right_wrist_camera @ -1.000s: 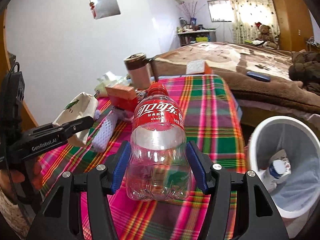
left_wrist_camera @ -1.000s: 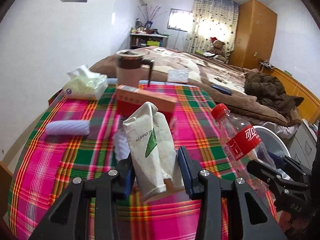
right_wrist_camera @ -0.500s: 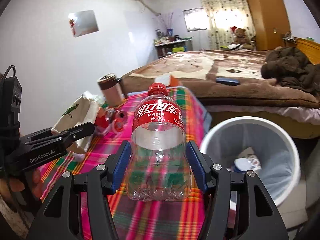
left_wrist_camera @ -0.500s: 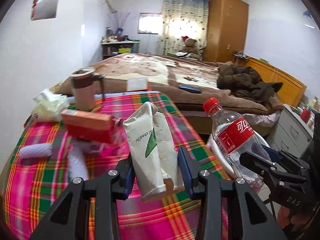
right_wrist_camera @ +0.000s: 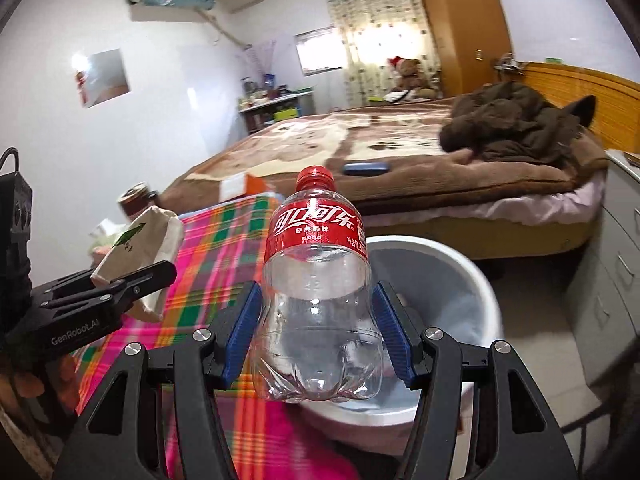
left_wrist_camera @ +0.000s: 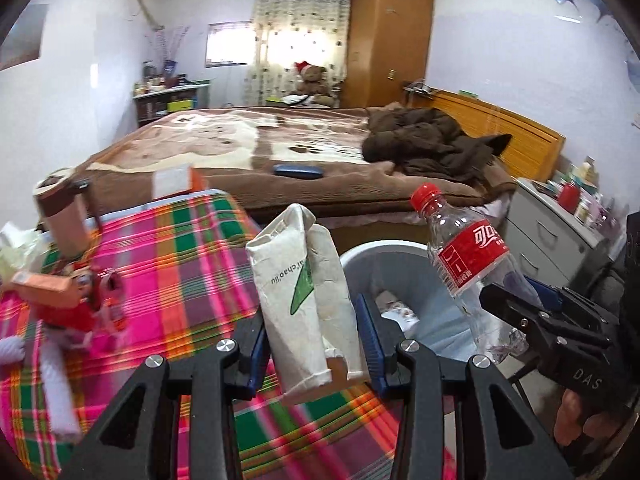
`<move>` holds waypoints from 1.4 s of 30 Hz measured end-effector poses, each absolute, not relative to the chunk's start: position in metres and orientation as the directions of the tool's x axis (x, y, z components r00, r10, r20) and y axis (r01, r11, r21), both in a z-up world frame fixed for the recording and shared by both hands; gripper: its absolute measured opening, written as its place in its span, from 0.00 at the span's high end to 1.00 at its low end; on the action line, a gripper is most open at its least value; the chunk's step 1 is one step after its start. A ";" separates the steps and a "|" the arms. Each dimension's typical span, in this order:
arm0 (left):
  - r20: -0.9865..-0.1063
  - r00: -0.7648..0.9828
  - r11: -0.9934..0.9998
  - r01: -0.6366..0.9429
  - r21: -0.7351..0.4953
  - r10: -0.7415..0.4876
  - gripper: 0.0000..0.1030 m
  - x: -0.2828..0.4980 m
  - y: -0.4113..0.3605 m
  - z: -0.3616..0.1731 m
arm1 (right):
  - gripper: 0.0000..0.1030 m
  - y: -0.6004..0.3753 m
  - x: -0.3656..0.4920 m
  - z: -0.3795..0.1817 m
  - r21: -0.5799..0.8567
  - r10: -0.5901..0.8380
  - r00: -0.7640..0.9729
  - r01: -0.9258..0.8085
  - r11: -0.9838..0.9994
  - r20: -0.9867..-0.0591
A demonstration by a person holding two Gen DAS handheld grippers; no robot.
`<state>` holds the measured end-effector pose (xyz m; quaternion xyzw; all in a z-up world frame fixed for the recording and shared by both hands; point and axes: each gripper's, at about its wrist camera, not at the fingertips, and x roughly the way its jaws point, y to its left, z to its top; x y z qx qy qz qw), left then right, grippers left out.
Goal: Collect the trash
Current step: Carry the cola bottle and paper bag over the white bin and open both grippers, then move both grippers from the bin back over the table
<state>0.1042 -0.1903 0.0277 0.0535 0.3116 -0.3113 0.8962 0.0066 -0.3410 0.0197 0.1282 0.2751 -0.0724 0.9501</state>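
Left gripper (left_wrist_camera: 314,348) clamps the paper bag (left_wrist_camera: 306,296), right gripper (right_wrist_camera: 318,340) the bottle (right_wrist_camera: 318,292) — both poised at the bin (right_wrist_camera: 460,268) for dropping.

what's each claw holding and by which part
Left claw grips the paper bag near its bottom; right claw grips the empty cola bottle at its lower body.

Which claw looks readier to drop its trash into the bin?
Right, probably. The right claw holds the clear plastic cola bottle over the white round bin; the left claw's crumpled white paper bag hangs above the plaid tablecloth's edge.
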 end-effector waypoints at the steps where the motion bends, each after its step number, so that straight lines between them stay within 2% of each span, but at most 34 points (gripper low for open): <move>1: -0.591 0.604 0.792 0.602 -0.102 -0.535 0.59 0.104 -0.197 0.026 | 0.42 -0.345 0.007 0.018 0.201 -0.080 0.834 0.224 0.954 -0.546; 9: -0.634 0.524 0.742 0.660 -0.121 -0.569 0.59 0.111 -0.251 0.008 | 0.42 -0.374 0.011 0.006 0.175 -0.160 0.786 0.323 0.930 -0.597; 17: -0.670 0.485 0.735 0.664 -0.137 -0.563 0.57 0.120 -0.275 -0.008 | 0.42 -0.389 0.025 -0.013 0.148 -0.159 0.727 0.339 0.929 -0.667; 18: -0.672 0.479 0.732 0.667 -0.140 -0.565 0.53 0.121 -0.276 -0.008 | 0.42 -0.391 0.026 -0.014 0.146 -0.156 0.724 0.336 0.931 -0.672; 21: -0.673 0.480 0.732 0.667 -0.136 -0.563 0.31 0.121 -0.277 -0.009 | 0.42 -0.394 0.027 -0.015 0.149 -0.143 0.723 0.324 0.934 -0.676; 23: -0.670 0.472 0.729 0.666 -0.155 -0.573 0.31 0.122 -0.273 -0.008 | 0.41 -0.393 0.025 -0.015 0.151 -0.144 0.730 0.323 0.934 -0.668; 26: -0.669 0.486 0.744 0.650 -0.152 -0.562 0.28 0.123 -0.267 -0.007 | 0.34 -0.391 0.024 -0.012 0.147 -0.153 0.736 0.325 0.934 -0.659; 42: -0.636 0.559 0.797 0.584 -0.154 -0.532 0.27 0.119 -0.211 0.010 | 0.34 -0.365 0.027 0.001 0.161 -0.123 0.769 0.283 0.945 -0.627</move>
